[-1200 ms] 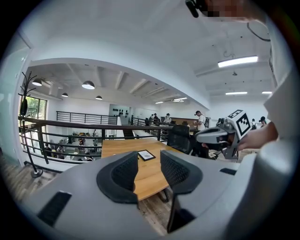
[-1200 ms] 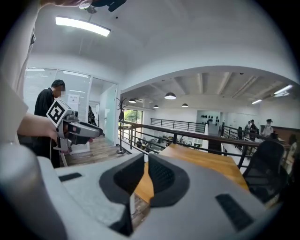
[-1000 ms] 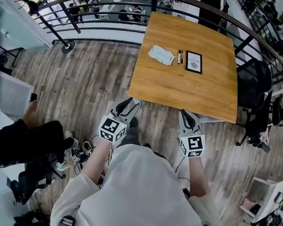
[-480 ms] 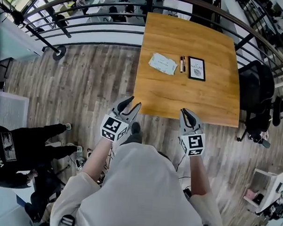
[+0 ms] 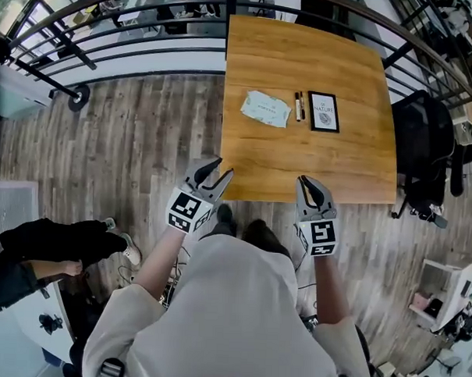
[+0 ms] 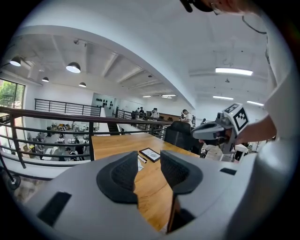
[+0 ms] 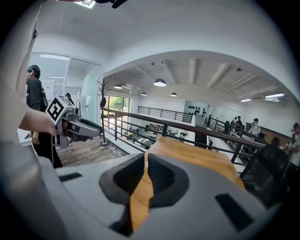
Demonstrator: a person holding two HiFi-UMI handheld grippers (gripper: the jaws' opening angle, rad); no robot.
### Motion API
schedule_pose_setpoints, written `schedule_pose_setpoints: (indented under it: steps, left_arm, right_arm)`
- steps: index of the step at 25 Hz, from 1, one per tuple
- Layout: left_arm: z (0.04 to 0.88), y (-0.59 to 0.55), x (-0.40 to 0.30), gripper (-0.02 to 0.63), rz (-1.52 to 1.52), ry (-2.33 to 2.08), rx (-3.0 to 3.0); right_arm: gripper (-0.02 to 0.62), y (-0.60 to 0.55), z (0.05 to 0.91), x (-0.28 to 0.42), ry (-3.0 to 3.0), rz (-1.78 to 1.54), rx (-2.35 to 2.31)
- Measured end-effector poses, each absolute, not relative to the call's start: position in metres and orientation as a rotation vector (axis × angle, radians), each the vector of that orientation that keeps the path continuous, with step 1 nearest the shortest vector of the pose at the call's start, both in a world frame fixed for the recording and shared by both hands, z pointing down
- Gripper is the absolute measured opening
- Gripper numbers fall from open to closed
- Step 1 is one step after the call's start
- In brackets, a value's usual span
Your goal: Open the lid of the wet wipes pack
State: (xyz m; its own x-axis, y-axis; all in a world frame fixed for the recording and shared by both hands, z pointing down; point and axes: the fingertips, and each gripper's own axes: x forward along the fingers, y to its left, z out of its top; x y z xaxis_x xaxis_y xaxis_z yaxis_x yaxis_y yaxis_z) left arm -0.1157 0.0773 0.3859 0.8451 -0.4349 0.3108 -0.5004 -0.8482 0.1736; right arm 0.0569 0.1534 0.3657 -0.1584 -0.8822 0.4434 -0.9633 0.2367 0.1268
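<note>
Both grippers had come forward since the earlier frame, from over the floorboards to the near edge of the table [image 5: 300, 159], which now sat lower in the head view. The left gripper [image 5: 212, 170] held its jaws moderately apart with nothing between them. The right gripper [image 5: 311, 187] kept a narrower gap, also empty.

The wet wipes pack [image 5: 265, 108] lay flat at upper centre of the head view, just left of two pens [image 5: 299, 105] and a framed card [image 5: 324, 111], well apart from both grippers. It looked soft, light and likely to slide on the smooth wood. One gripper would probably need to pin the body while the other caught the free edge of the stiffer flap lid. The lid itself was too small to make out.

Only the head view showed the pack whole. The left gripper view showed the card beyond its jaws, with the pack mostly hidden behind one of them. The right gripper view showed the table through its gap and the railing [image 7: 187, 123], but none of the items on the table.
</note>
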Motion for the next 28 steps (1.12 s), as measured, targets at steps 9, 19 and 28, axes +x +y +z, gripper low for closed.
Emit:
schedule_pose_setpoints:
  steps: [9, 19, 28]
  left_arm:
    - [0.407, 0.047, -0.098, 0.145, 0.392, -0.733, 2.719]
    - [0.442, -0.020, -0.055, 0.156, 0.456, -0.833, 2.685]
    - [0.483, -0.070, -0.003, 0.170, 0.560, -0.863, 2.700]
  right_arm:
    - [0.014, 0.110, 0.385, 0.069, -2.099, 0.280, 1.611]
    - [0.014, 0.028, 0.431, 0.100, -2.176, 0.275, 1.374]
    - [0.014, -0.040, 0.482, 0.129, -2.232, 0.273, 1.171]
